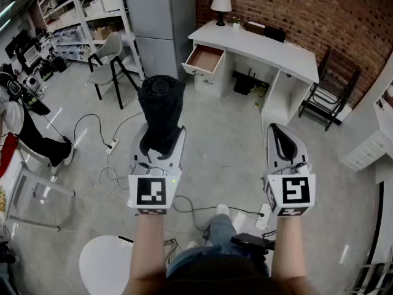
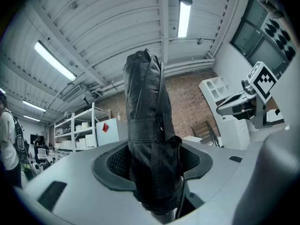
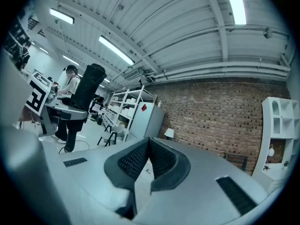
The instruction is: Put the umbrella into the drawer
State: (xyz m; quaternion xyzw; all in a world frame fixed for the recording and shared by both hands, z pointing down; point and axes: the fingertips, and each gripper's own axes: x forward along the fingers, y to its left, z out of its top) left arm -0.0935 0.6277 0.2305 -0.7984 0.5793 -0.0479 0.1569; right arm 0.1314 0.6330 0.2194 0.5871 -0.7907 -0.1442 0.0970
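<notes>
Left gripper (image 1: 161, 139) clamped the upright umbrella (image 1: 161, 106) low, right gripper (image 1: 284, 141) closed and empty; we judged it light, fabric slippery, drawer (image 1: 204, 58) at 1 o'clock.

The umbrella (image 1: 161, 106) is a black compact model, folded and bound by its wrap strap, standing upright with its lower end clamped between the jaws of the left hand-held gripper (image 1: 163, 141) and its top end pointing up, well apart from the drawer (image 1: 198, 70). The drawer is pulled out at the left end of the white surface (image 1: 264, 48). It has a white front and a brown interior.
</notes>
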